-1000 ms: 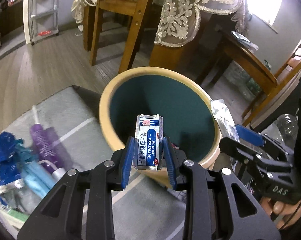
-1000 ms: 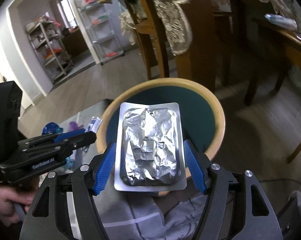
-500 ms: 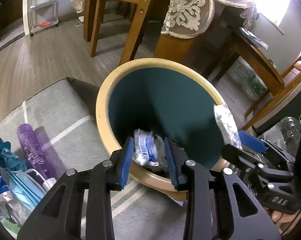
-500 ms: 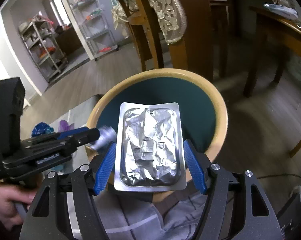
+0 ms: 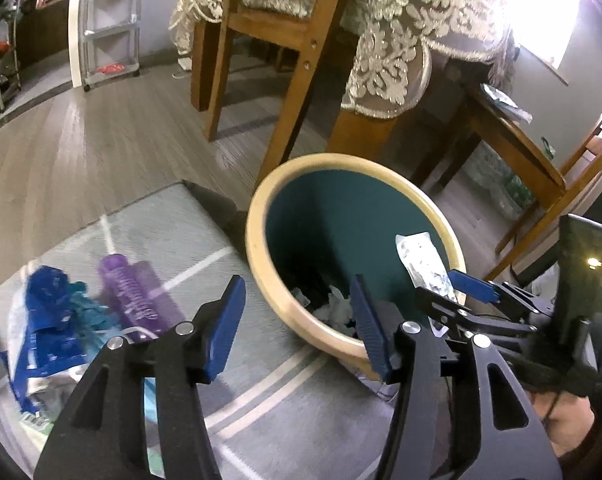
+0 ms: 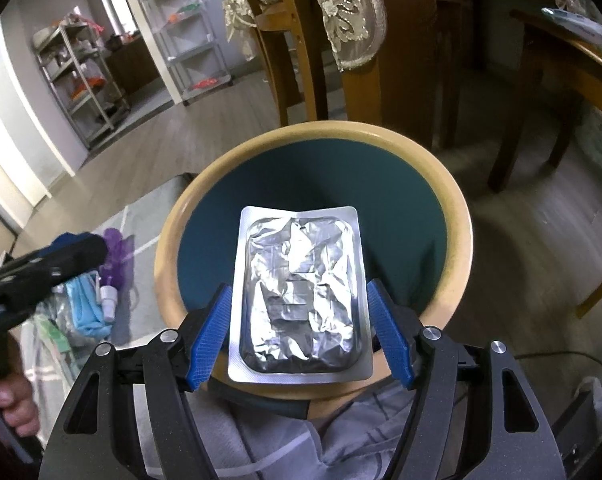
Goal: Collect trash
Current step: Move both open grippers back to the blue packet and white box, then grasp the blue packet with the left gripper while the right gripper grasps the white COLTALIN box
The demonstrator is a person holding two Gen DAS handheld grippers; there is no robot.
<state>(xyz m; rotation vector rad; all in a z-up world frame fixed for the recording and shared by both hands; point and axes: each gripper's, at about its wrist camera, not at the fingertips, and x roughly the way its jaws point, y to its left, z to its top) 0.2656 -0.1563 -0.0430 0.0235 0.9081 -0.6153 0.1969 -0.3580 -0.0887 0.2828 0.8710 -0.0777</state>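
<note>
Right gripper [image 6: 299,330]: jaws set wide on either side of a foil blister pack [image 6: 299,294]. The left pad [image 6: 209,338] and the right pad show a thin gap to the pack's edges in the right wrist view; the left wrist view shows the pack [image 5: 423,258] standing up from this gripper [image 5: 453,294], so it is held, but whether lightly pinched or resting on the fingers cannot be told. The pack hangs over the bin [image 6: 173,240], covering its mouth from centre to 6 o'clock.

Left gripper [image 5: 299,326]: released, nothing between the jaws. It sits at the bin's 7 o'clock rim [image 5: 261,280], above the mat [image 5: 261,400].

Remaining trash lies on the mat at 9 o'clock from the left gripper: a purple bottle [image 5: 131,294], blue wrappers [image 5: 47,328] and a light blue mask [image 6: 87,306].

Risks:
- The pack's near edge overlaps the rim at 6 o'clock. On release it may catch the rim and tip outward onto the mat.
- The pack is flat, light and stiff; it may glide sideways rather than drop straight.
- The grippers are near each other at the rim; a swing of the left one toward the mat could clip the right.

Materials:
- Pack: silver, crinkled foil centre, smooth flat border, rounded corners.
- Bin: round, smooth tan rim, matte dark green inside, crumpled white paper [image 5: 337,306] at the bottom.
- Mat: grey woven fabric with pale stripes.
</note>
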